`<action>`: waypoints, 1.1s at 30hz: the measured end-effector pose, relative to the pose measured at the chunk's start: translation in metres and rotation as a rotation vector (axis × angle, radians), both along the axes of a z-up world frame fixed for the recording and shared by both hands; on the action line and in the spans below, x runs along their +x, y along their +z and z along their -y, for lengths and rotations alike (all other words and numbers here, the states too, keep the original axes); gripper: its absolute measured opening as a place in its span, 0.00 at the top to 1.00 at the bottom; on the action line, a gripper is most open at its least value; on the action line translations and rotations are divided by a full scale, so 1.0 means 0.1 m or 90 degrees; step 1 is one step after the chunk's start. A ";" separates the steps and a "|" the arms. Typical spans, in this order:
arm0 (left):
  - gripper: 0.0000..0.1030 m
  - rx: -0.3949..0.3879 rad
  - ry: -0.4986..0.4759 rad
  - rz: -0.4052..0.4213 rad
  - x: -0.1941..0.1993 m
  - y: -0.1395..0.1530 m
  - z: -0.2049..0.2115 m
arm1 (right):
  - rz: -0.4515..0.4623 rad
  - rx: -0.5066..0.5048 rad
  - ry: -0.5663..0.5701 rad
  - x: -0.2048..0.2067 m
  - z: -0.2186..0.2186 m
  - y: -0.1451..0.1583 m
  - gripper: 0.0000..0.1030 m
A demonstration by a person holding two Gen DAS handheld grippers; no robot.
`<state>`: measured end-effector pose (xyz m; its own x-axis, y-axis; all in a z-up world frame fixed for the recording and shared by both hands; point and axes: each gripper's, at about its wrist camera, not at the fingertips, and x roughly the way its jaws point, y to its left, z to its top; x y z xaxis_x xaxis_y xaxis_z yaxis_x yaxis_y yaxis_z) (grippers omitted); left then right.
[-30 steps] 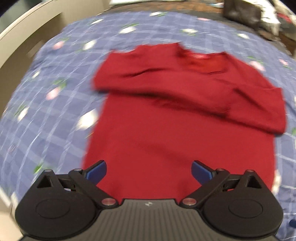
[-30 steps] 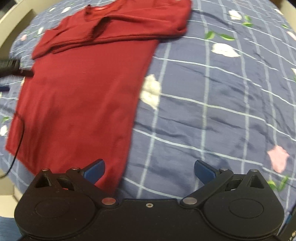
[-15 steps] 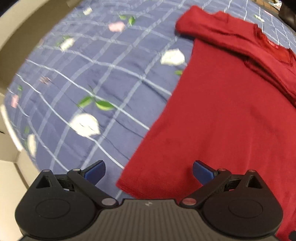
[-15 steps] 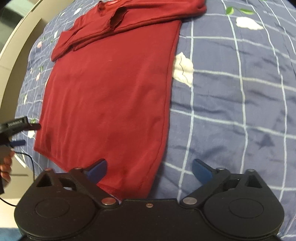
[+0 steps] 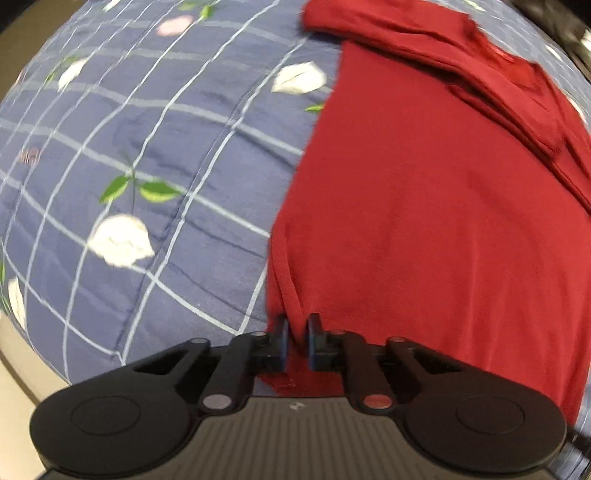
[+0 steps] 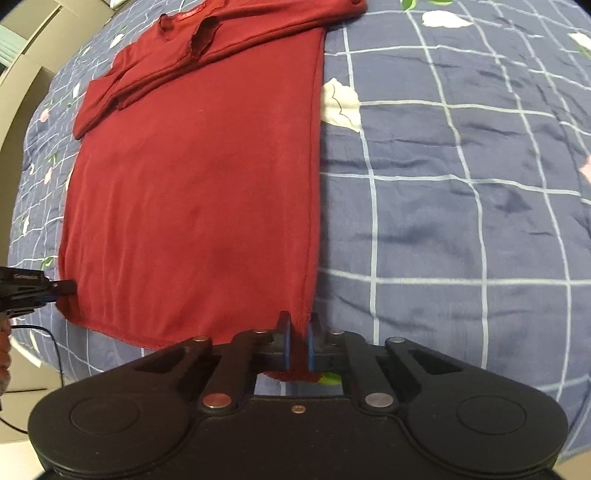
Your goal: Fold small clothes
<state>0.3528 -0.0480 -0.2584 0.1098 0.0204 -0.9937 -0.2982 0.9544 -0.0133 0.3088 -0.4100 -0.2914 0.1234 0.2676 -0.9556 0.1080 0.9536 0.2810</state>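
Your left gripper (image 5: 295, 339) has its blue pads pressed together on the red shirt (image 5: 424, 229), pinching a raised ridge of cloth at the hem's left corner. Your right gripper (image 6: 298, 343) is likewise clamped on the shirt (image 6: 192, 192), at the hem's right corner where the side seam ends. In the right wrist view you can see the left gripper (image 6: 55, 290) at 9 o'clock, touching the far hem corner, with a thin black cable (image 6: 55, 354) trailing below it.

The shirt lies flat on a blue checked bedspread (image 6: 461, 221) printed with white and pink flowers and green leaves. Its body runs from the hem at 6 o'clock up toward 12 o'clock, and both sleeves are folded across the chest near the neckline (image 6: 192, 22). The right side seam is straight; the left edge puckers only where you hold it.

For room to move, in the right wrist view the bedspread is open from 1 to 5 o'clock, well beyond the shirt's edge. In the left wrist view, bare bedspread (image 5: 147, 147) spreads from 8 to 12 o'clock. The bed's near edge drops away just below the hem at 7 to 8 o'clock in both views, so the hem sits close to that edge. A pale curved bed frame (image 6: 22, 74) bounds the far left side at 10 o'clock in the right wrist view.
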 end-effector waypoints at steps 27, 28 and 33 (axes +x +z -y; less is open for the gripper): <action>0.93 -0.058 -0.077 0.022 -0.91 0.35 -0.14 | 0.029 -0.071 0.038 -1.04 -0.19 0.40 0.95; 0.93 -0.061 -0.070 0.026 -0.92 0.36 -0.15 | 0.030 -0.071 0.034 -1.03 -0.19 0.41 0.95; 0.92 -0.052 -0.074 0.028 -0.91 0.37 -0.13 | 0.024 -0.076 0.044 -0.97 -0.24 0.38 0.94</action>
